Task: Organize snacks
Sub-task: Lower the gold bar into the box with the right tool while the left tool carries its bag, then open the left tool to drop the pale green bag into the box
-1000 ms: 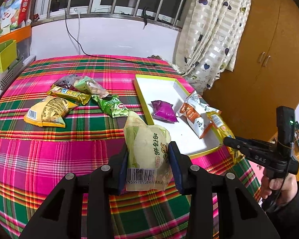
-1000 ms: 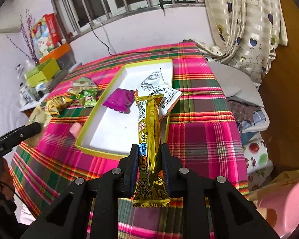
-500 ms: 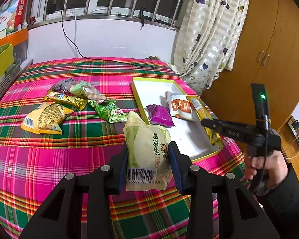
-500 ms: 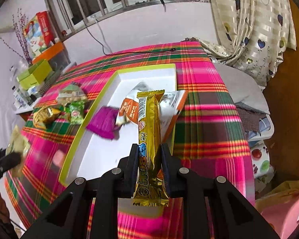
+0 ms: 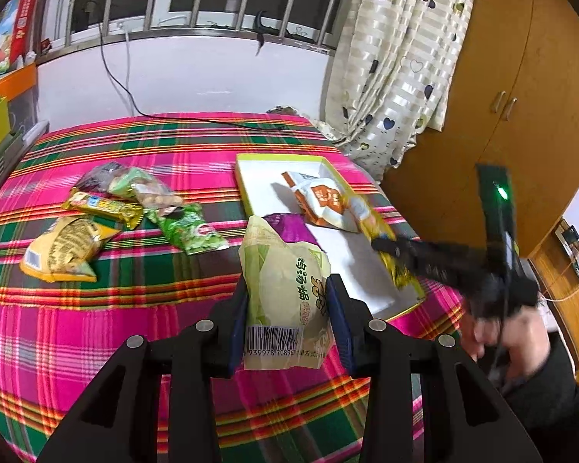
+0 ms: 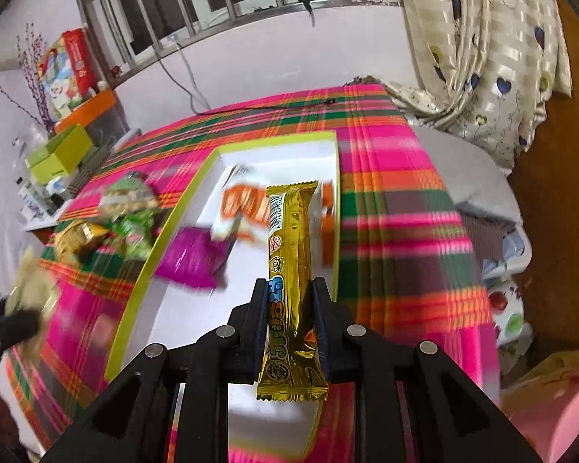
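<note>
My left gripper [image 5: 287, 308] is shut on a pale green snack bag [image 5: 285, 297] and holds it above the plaid table, just left of the white tray [image 5: 343, 254] with a yellow-green rim. My right gripper [image 6: 291, 301] is shut on a long gold snack bar [image 6: 291, 254] and holds it over the tray [image 6: 197, 301]. In the left wrist view the right gripper [image 5: 386, 247] hangs over the tray's right rim. An orange-white packet [image 5: 320, 200] and a purple packet [image 5: 285, 225] lie in the tray. The same two packets show blurred in the right wrist view, orange [image 6: 247, 208] and purple [image 6: 191, 256].
Several loose snacks lie on the plaid cloth left of the tray: a yellow bag [image 5: 63, 247], a gold bar [image 5: 104, 208], a green packet [image 5: 187, 227] and a clear nut bag [image 5: 135, 185]. A curtain [image 5: 390, 61] and a wooden wardrobe [image 5: 521, 96] stand to the right. Boxes [image 6: 60, 154] sit at the far left.
My right gripper has moved forward with the gold bar, from the table's near edge to over the tray. My left gripper has drifted closer to the tray with its bag.
</note>
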{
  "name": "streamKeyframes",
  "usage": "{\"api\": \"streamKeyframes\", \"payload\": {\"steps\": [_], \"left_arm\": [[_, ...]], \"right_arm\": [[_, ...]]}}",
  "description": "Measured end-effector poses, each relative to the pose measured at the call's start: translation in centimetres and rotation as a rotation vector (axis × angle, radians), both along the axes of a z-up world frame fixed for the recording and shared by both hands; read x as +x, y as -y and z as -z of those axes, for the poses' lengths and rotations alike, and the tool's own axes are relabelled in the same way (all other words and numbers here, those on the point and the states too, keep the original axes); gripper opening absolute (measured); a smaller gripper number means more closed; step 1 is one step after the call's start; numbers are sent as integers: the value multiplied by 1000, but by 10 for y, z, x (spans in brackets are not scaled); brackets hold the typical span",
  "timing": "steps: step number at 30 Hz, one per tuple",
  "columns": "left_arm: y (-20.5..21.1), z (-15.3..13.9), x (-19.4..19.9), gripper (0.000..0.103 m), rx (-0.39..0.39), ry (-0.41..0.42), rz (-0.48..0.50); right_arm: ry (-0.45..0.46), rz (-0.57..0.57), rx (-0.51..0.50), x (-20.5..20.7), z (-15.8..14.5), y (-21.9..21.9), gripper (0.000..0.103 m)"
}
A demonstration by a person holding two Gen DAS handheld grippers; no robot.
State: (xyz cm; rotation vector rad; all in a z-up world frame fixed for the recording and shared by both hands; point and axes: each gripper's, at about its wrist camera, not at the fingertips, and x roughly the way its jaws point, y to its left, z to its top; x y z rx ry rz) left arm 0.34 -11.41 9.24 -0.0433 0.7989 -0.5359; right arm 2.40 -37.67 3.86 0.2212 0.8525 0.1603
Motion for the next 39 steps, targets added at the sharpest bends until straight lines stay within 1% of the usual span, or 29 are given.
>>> {"api": "streamKeyframes", "payload": {"steps": [2, 4, 8, 18, 21, 23, 26, 33, 36, 37, 39], "left_arm": [[7, 2, 2, 39, 0, -6, 13], [13, 3, 5, 39, 4, -14, 25], [26, 9, 10, 39, 11, -38, 44], [37, 15, 20, 39, 30, -57, 40], [41, 16, 25, 39, 35, -62, 40], [44, 17, 28, 39, 39, -63, 43], [50, 20, 32, 39, 43, -74, 54], [69, 35, 39, 41, 62, -112, 95], [69, 37, 44, 42, 38, -119, 92], [69, 37, 43, 42, 42, -113, 86], [67, 35, 43, 48, 47, -103, 74]], "right_arm": [[-11, 11, 21, -11, 4, 0, 19], [-13, 21, 16, -16, 3, -1, 19], [-27, 32, -10, -10, 3, -4, 19], [2, 63, -48, 47, 5, -2, 19], [5, 65, -34, 56, 5, 1, 20], [5, 46, -1, 54, 5, 4, 25], [11, 22, 11, 41, 3, 4, 28], [33, 6, 26, 12, -2, 4, 32], [33, 4, 29, 6, -3, 4, 34], [31, 2, 30, 5, -3, 4, 35], [30, 1, 28, 1, -4, 3, 36]]}}
